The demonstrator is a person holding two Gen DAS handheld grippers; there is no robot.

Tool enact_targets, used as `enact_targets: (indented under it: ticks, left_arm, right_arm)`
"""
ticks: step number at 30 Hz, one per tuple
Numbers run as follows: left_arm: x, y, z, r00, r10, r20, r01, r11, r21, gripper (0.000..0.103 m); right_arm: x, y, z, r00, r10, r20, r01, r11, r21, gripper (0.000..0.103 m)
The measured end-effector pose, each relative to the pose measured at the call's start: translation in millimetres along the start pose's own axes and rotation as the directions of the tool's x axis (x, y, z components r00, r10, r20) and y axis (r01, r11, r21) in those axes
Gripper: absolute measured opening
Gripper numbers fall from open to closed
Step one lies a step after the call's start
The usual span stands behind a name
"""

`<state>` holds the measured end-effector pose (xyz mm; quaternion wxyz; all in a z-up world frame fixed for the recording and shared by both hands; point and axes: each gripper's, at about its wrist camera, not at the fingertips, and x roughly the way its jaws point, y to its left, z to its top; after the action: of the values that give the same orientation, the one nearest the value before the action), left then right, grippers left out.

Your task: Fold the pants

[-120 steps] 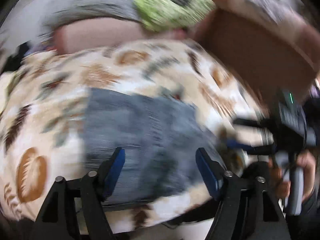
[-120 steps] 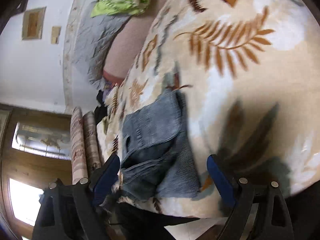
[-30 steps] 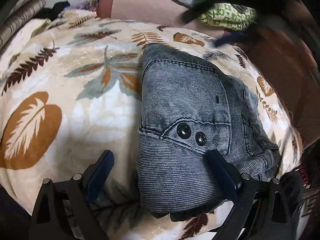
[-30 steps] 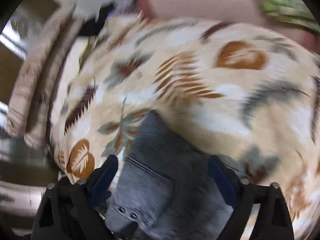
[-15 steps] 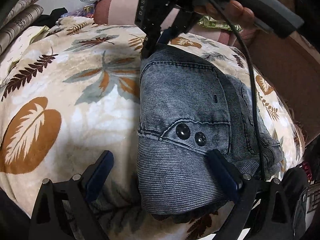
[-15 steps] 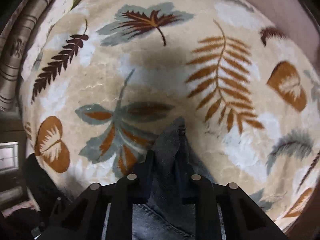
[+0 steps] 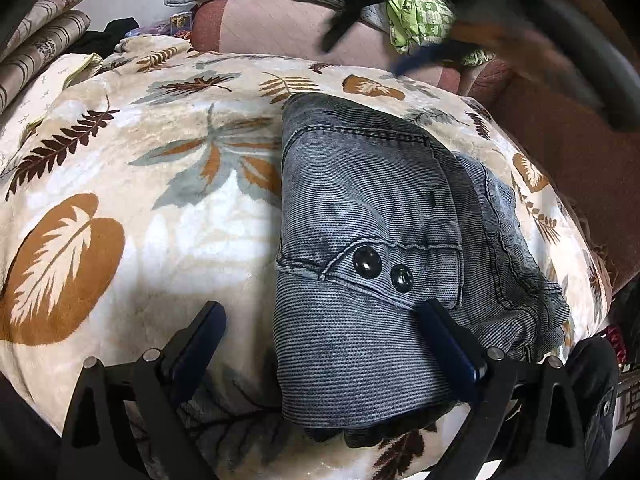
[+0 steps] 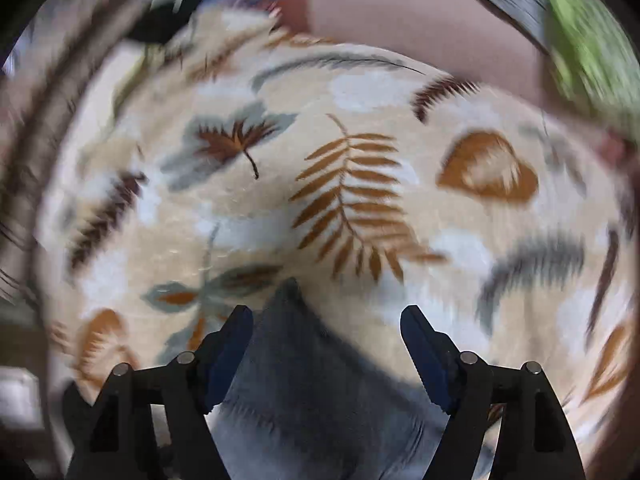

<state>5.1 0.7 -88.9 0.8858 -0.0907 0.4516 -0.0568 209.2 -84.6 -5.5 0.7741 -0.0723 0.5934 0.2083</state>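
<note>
The folded pants (image 7: pixel 368 248) are lying on the leaf-print blanket (image 7: pixel 160 240), near its front edge. The left gripper (image 7: pixel 320 344) is hovering released; the right gripper (image 8: pixel 326 344) jaws are opening, pads clear of the pants corner.

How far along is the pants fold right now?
Mostly done by the look of it: the grey denim pants lie as a compact folded bundle on the leaf-print blanket. In hand: nothing is gripped. The right gripper is opening above the bundle's far corner with nothing between its pads, and the left gripper stands open around the near edge. Left: perhaps tidying the layers sticking out on the right side.
</note>
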Motion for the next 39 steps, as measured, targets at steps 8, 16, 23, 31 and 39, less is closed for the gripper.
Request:
enact_targets:
  ticks: [8,16,23,31,39]
  left_arm:
    - [-1,-1,-2,1.0,0.022,0.006,-0.022,1.0,-0.011,0.1]
    - [-15,17,14,0.997,-0.039,-0.073,0.029,0.991,-0.134,0.1]
    - [-41,39,21,0.998,-0.004,-0.06,-0.009,0.976,-0.217,0.1]
    - [-52,9,25,0.998,-0.006,-0.058,-0.002,0.99,-0.14,0.1]
    - [-7,-1,-1,0.983,0.02,-0.183,-0.033,0.997,-0.065,0.1]
  right_arm:
    - [1,-102,-136,0.94,0.332,0.077,-0.334,0.849,0.409,0.079]
    - [19,-145,-166,0.884,0.415,0.217,-0.464,0.717,0.52,0.08]
    - [-32,-102,-240,0.743,0.574,0.344,-0.669,0.63,0.394,0.081]
    - [7,-104,-286,0.707,0.611,0.355,-0.701,0.541,0.464,0.085]
    - [-23,-95,-277,0.699,0.593,0.4,-0.715,0.58,0.389,0.091]
